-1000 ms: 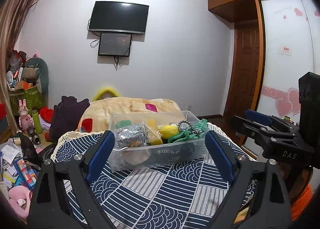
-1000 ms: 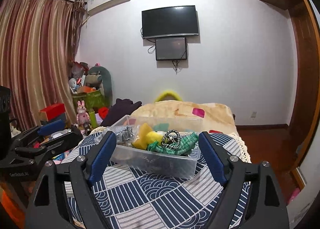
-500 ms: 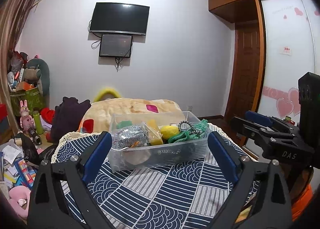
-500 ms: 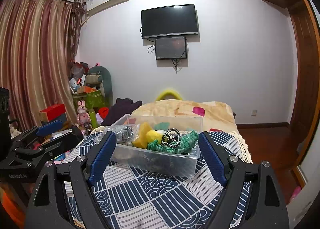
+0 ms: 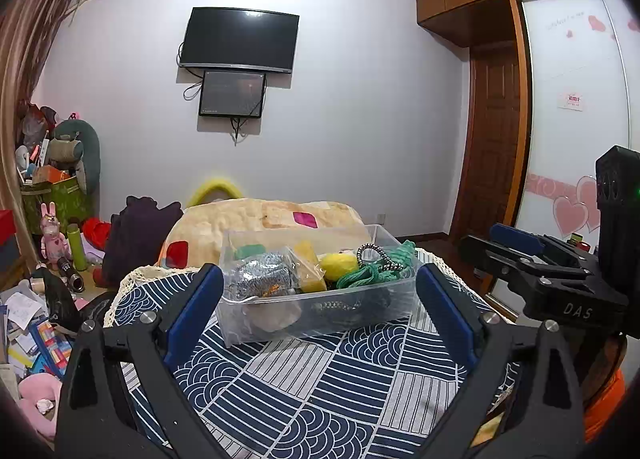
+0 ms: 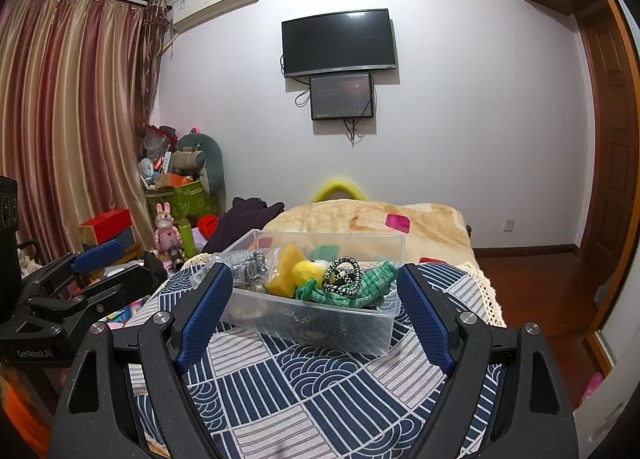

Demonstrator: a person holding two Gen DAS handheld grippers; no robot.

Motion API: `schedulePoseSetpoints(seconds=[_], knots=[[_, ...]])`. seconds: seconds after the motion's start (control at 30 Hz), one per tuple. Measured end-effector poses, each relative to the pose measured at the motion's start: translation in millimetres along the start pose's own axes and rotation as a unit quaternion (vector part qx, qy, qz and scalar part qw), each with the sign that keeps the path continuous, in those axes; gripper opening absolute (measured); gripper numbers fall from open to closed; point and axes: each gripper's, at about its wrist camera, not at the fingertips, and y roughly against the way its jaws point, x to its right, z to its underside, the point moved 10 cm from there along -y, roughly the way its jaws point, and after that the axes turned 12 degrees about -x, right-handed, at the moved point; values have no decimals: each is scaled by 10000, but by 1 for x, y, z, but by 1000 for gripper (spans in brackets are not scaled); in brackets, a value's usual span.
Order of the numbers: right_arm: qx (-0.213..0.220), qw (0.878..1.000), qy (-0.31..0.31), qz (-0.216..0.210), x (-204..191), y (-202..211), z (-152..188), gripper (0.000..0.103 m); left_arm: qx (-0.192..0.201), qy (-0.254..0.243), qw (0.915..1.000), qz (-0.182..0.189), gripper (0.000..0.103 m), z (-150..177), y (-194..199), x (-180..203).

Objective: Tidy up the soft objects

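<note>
A clear plastic box (image 5: 320, 319) (image 6: 372, 335) stands on the blue patterned tablecloth (image 5: 320, 387) (image 6: 320, 399). It holds a silver scrubber (image 5: 260, 279) (image 6: 246, 261), a yellow sponge (image 5: 308, 265) (image 6: 284, 271), a yellow ball (image 5: 339, 265) (image 6: 308, 271), green knit cloth (image 5: 372, 277) (image 6: 360, 291) and a black-and-white hair tie (image 5: 374, 255) (image 6: 342, 277). My left gripper (image 5: 318, 279) is open and empty, just short of the box. My right gripper (image 6: 314, 275) is open and empty too. Each gripper shows in the other's view: the right one (image 5: 520, 255), the left one (image 6: 108, 267).
A bed with a beige blanket (image 5: 264, 219) (image 6: 372, 219) lies behind the table. Toys, boxes and clutter (image 5: 44, 259) (image 6: 172, 199) fill the floor at the left. A wooden door and wardrobe (image 5: 492, 163) stand at the right.
Both grippers have tilted or drawn back slightly, so the box sits a little lower in the views. Both stay open and empty.
</note>
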Motion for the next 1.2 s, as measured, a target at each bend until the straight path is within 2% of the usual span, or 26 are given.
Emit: schedulePoseSetpoints(seconds=[0.57,1.2], knots=[[-4,10000,-6,0,-4,3,3,83,17,-1,10000,4,102,-2,1,1],[-43,10000,5,-9,-6,2,4,83,-79,121,9999,80,103,2,-2,-2]])
